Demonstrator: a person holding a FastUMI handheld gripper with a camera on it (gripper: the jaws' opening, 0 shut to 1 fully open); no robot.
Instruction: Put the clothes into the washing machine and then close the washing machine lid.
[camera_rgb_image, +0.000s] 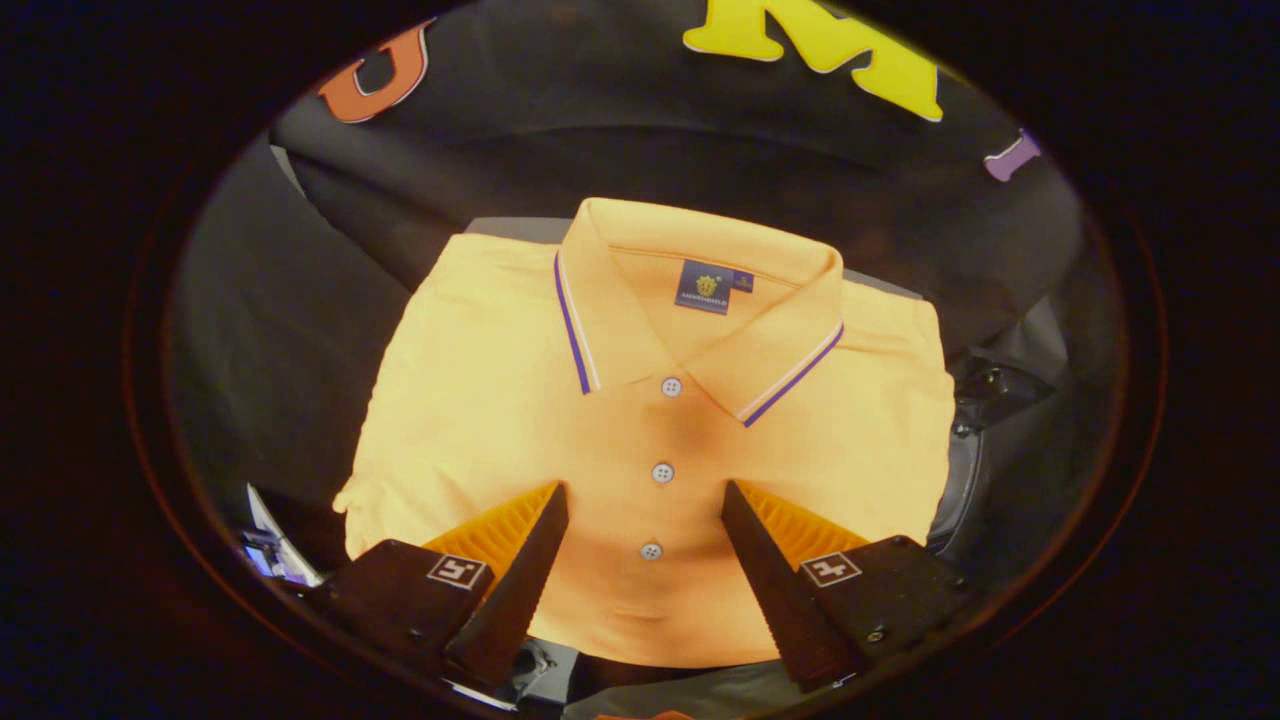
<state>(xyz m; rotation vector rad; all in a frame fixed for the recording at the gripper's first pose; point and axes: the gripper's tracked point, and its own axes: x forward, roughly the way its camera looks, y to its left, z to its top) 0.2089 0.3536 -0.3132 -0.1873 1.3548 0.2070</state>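
1. Hovering over a folded orange polo shirt, the tongs are spread wide, one finger on each side of the button strip, and they pinch nothing.
2. That shirt lies flat and neatly folded on a grey desk, collar away from the tongs, with the lowest button in the gap between the two fingers.
3. A dark, curved part sits just beside the shirt's right edge; it may belong to the washing machine, but I cannot tell for sure.
4. The step in hand looks like the first pick-up, so the task is barely begun: nothing is in the machine and the lid is yet to be closed.
5. To do it well, lower the tongs straight down until both tips press into the cloth, then close so they gather a thick fold through several layers, not just the top one.
6. Gripping near the button strip keeps the load balanced; a pinch at one edge would likely let the shirt unfold and trail.
7. Lift slowly at first and check that the whole bundle rises before swinging it toward the machine.
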